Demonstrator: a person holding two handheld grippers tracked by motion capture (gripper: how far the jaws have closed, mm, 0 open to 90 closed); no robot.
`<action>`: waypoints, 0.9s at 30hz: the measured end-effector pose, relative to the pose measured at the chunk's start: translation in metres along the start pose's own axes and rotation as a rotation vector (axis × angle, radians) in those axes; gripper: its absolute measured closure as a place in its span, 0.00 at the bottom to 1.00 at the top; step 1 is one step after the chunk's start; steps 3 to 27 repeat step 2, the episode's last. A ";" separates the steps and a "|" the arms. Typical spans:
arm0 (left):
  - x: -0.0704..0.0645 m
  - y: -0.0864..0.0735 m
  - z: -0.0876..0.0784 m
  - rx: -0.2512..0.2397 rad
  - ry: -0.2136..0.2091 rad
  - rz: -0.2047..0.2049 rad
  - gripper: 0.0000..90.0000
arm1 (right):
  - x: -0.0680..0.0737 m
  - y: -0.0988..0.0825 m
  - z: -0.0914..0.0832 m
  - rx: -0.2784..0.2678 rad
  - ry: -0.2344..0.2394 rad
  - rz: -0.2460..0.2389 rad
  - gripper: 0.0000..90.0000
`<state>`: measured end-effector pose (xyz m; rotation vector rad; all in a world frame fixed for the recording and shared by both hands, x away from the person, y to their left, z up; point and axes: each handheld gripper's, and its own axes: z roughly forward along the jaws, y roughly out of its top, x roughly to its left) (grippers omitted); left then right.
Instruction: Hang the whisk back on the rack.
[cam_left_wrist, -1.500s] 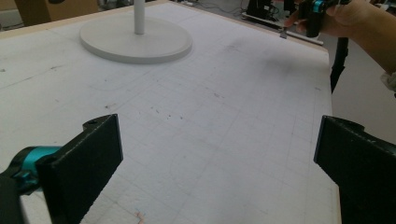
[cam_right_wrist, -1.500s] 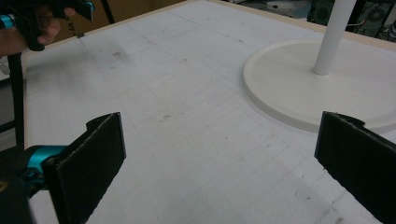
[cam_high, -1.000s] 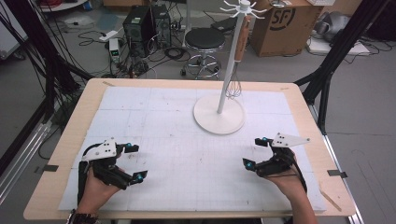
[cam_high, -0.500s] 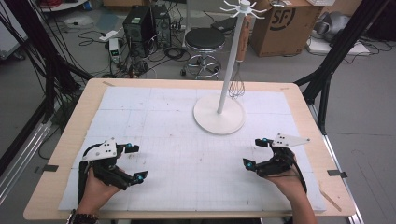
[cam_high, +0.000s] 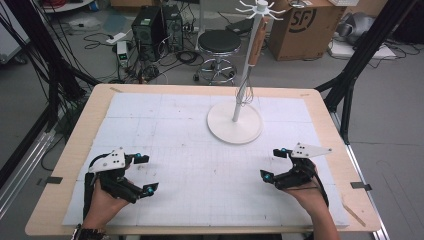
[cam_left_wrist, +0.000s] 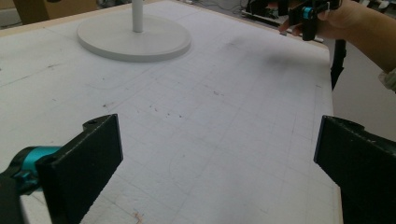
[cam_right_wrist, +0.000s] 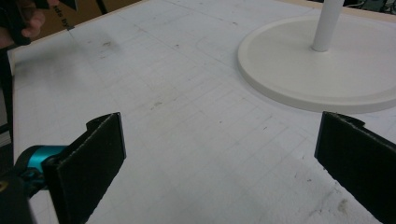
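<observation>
Whisk of thin metal wire with a wooden handle (cam_high: 250, 65) hangs from the white hook stand with a round base (cam_high: 235, 122) at the far middle of the counter (cam_high: 75, 145); it is probably light, springy in the wires, so the stiff handle seems the best hold; the stand's pole is just beside it and may hinder. Left gripper (cam_high: 142, 174) and right gripper (cam_high: 274, 163) rest near the front edge, well apart, fingers (cam_left_wrist: 88, 158) released and empty.

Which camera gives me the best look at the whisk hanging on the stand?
The high view: the whisk hangs beside the stand's pole, wooden handle up. Both gripper views catch just the stand's base and lower pole.
</observation>
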<state>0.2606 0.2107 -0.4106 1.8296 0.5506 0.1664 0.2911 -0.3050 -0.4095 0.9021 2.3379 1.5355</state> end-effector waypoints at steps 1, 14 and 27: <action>0.000 0.000 0.000 0.001 0.000 0.002 0.02 | 0.000 0.000 0.000 0.001 0.000 -0.001 0.01; 0.001 0.000 0.000 -0.001 0.000 0.000 0.02 | 0.000 0.000 -0.001 0.001 -0.001 0.003 0.01; 0.001 0.000 0.000 -0.001 0.000 0.000 0.02 | 0.000 0.000 -0.001 0.001 -0.001 0.003 0.01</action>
